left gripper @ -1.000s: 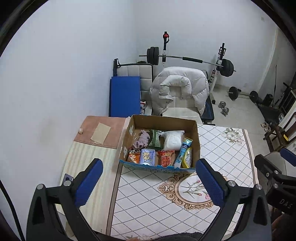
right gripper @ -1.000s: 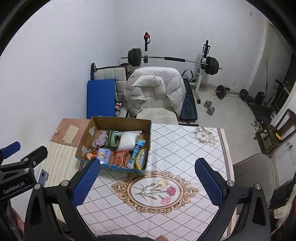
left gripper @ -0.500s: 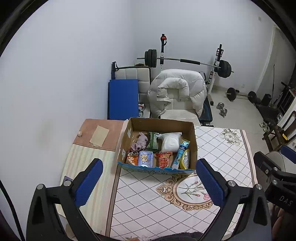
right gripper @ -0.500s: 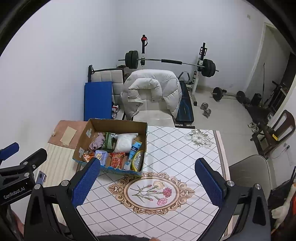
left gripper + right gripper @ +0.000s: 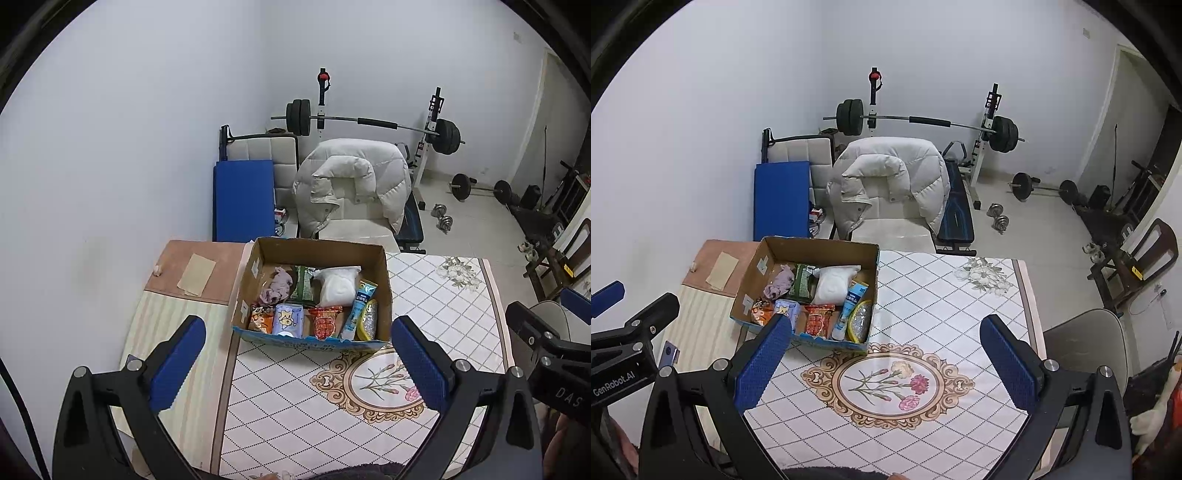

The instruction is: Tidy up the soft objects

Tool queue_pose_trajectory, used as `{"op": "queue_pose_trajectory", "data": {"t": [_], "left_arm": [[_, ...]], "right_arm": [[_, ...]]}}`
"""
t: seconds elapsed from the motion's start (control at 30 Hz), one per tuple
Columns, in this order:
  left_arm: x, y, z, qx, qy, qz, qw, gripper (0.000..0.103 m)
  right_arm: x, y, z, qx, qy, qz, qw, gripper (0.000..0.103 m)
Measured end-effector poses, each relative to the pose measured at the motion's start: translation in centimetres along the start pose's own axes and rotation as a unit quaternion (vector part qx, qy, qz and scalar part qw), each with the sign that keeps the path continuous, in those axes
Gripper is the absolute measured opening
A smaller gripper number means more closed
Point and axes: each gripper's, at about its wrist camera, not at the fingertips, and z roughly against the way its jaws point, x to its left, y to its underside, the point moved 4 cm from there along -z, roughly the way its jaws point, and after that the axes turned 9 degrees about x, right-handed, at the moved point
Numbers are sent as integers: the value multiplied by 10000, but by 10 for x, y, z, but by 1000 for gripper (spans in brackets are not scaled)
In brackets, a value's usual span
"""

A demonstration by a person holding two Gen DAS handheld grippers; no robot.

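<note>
Brown cardboard box (image 5: 320,252), diamond-patterned tablecloth (image 5: 436,306)

the tablecloth (image 5: 945,295) right of and nearer than the cardboard box (image 5: 827,248) lies bare, giving open passage. the box top is open for entry from above; its upright walls block side entry. packed items crowd its near row. far side: chair with white jacket (image 5: 890,177) stands behind the table edge.

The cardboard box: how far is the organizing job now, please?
Done: nothing visibly; the cardboard box on the table holds every item, including the purple cloth and white pouch. In hand: nothing; left gripper and right gripper are open. Left: everything.
</note>
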Motion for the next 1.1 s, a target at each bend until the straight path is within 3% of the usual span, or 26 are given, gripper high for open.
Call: {"op": "queue_pose_trajectory", "data": {"t": [1.1], "left_arm": [[3,-3,-8,27,7,-34,10000,103]], "right_arm": [[-3,-5,-4,11,2,38,10000,103]]}}
